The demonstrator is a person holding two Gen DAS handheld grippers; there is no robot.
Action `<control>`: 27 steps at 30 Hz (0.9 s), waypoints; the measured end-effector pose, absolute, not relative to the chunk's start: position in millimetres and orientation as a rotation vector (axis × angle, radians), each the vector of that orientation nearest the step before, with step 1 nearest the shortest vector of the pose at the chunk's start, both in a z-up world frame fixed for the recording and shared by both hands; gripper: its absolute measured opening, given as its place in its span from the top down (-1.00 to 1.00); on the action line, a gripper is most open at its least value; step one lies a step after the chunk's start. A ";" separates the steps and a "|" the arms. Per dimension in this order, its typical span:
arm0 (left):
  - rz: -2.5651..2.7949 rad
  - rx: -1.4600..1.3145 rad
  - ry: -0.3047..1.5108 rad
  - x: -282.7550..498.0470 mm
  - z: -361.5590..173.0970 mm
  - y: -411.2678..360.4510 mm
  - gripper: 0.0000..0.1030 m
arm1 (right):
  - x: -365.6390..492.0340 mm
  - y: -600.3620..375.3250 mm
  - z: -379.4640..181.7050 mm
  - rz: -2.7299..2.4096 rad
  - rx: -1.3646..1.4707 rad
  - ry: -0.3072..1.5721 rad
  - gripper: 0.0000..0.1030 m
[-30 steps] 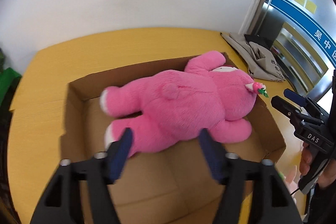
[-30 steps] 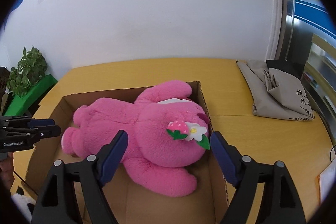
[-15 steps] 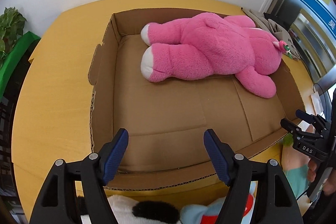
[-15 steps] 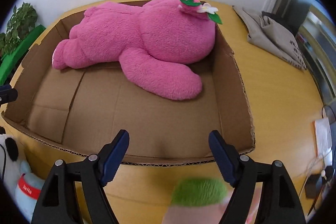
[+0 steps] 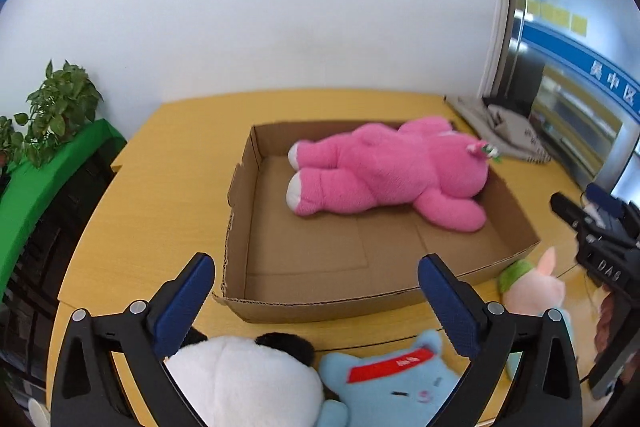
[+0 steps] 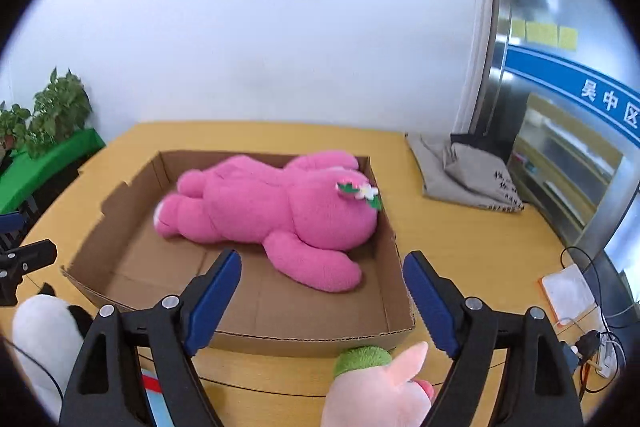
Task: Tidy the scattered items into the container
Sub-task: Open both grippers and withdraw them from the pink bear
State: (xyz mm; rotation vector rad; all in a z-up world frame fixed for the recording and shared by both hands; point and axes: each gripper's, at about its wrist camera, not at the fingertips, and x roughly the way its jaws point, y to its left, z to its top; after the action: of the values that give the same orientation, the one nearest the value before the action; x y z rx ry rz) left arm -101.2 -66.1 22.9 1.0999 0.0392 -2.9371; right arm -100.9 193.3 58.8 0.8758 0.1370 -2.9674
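Observation:
A large pink plush bear (image 5: 392, 171) (image 6: 272, 211) lies on its side in the shallow cardboard box (image 5: 240, 227) (image 6: 120, 227) on the yellow table. My left gripper (image 5: 316, 271) hangs open before the box's near wall, its jaws still opening and nothing between them. Under it lie a white-and-black panda plush (image 5: 248, 383) (image 6: 44, 331) and a light blue plush with a red band (image 5: 392, 383). My right gripper (image 6: 322, 267) is open too, jaws opening, empty, above a pink plush with a green tuft (image 6: 376, 383) (image 5: 532, 287).
A folded grey cloth bag (image 6: 464, 175) (image 5: 504, 135) lies at the table's far right. Cables and a small orange-edged pad (image 6: 568, 295) sit at the right edge. A potted plant on a green stand (image 5: 52, 131) is on the left. A hand holds the right gripper's body (image 5: 604, 251).
Both grippers pulled back from over the box and the pink bear to the near table edge. The left jaws spread wider. The panda, blue and pink plushes came into view beneath them.

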 end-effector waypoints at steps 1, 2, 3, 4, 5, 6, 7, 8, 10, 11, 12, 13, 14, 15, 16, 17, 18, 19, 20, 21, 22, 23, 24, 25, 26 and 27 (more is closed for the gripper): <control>-2.944 1.069 0.042 -93.9 26.7 -63.6 -1.00 | -94.0 191.4 62.3 -2.971 0.856 0.139 -0.63; -2.950 1.038 0.045 -86.5 30.6 -61.2 -1.00 | -87.6 189.3 64.4 -2.971 0.845 0.137 -0.63; -2.955 1.010 0.045 -79.6 33.8 -58.9 -1.00 | -81.5 187.0 65.4 -2.969 0.840 0.134 -0.63; -2.956 0.995 0.036 -74.1 34.6 -56.7 -1.00 | -76.6 186.4 65.8 -2.966 0.839 0.127 -0.63; -2.957 0.982 0.027 -69.0 35.2 -54.6 -1.00 | -72.5 186.8 65.7 -2.963 0.840 0.118 -0.63; -2.956 0.978 0.018 -65.4 34.8 -52.9 -1.00 | -68.5 186.4 65.6 -2.961 0.843 0.113 -0.63; -2.954 0.978 0.008 -62.2 34.0 -51.2 -1.00 | -64.4 185.5 65.6 -2.961 0.848 0.113 -0.63; -2.952 0.978 0.000 -59.7 33.2 -48.7 -1.00 | -60.6 185.0 65.2 -2.962 0.850 0.120 -0.63; -2.949 0.980 -0.004 -53.7 31.5 -47.7 -1.00 | -54.4 184.6 64.3 -2.968 0.852 0.146 -0.63; -2.952 0.985 0.005 -51.2 30.6 -48.2 -1.00 | -52.1 184.8 64.4 -2.969 0.852 0.149 -0.63; -2.954 0.990 0.014 -48.6 30.0 -48.7 -1.00 | -49.7 185.5 64.9 -2.970 0.852 0.148 -0.63; -2.957 0.997 0.021 -46.3 29.8 -49.0 -1.00 | -47.3 186.1 65.4 -2.970 0.852 0.146 -0.63; -2.958 1.001 0.026 -44.9 29.6 -48.9 -1.00 | -44.8 186.5 65.7 -2.971 0.852 0.142 -0.63; -2.959 1.004 0.030 -43.4 29.4 -48.7 -1.00 | -42.9 186.7 66.2 -2.972 0.852 0.138 -0.63; -2.959 1.003 0.031 -42.0 29.4 -48.2 -1.00 | -41.4 186.8 66.9 -2.972 0.850 0.135 -0.63; -2.961 1.002 0.033 -40.9 29.9 -48.1 -1.00 | -40.0 186.6 67.7 -2.972 0.848 0.134 -0.63; -2.962 1.001 0.035 -39.7 30.5 -48.0 -1.00 | -38.8 186.0 68.1 -2.972 0.846 0.136 -0.63; -2.964 1.000 0.038 -38.7 31.1 -47.9 -1.00 | -37.9 185.2 68.2 -2.972 0.845 0.138 -0.63; -2.968 1.000 0.041 -38.1 31.6 -47.7 -1.00 | -36.9 184.9 68.4 -2.971 0.844 0.139 -0.63; -2.972 1.001 0.045 -37.5 31.9 -47.5 -1.00 | -36.0 184.7 68.6 -2.970 0.844 0.138 -0.63; -2.972 1.004 0.047 -37.1 31.6 -46.8 -1.00 | -35.2 184.7 68.8 -2.969 0.845 0.138 -0.63; -2.972 1.007 0.050 -36.7 31.3 -46.2 -1.00 | -34.4 184.9 69.0 -2.969 0.845 0.138 -0.63; -2.972 1.009 0.052 -35.9 31.0 -45.4 -1.00 | -33.6 184.9 69.1 -2.970 0.845 0.138 -0.63; -2.974 1.010 0.053 -35.1 30.8 -44.6 -1.00 | -32.7 184.9 69.2 -2.971 0.845 0.140 -0.63; -2.976 1.012 0.054 -34.3 30.5 -43.9 -1.00 | -31.7 185.0 69.4 -2.973 0.844 0.141 -0.63; -2.977 1.012 0.053 -33.6 30.4 -43.5 -1.00 | -30.6 185.2 69.7 -2.974 0.843 0.143 -0.63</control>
State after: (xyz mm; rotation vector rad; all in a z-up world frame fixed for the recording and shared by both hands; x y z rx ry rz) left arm -33.6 -43.5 30.4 1.0124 0.0526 -2.9765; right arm -30.6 185.2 69.7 0.8430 0.1432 -2.9738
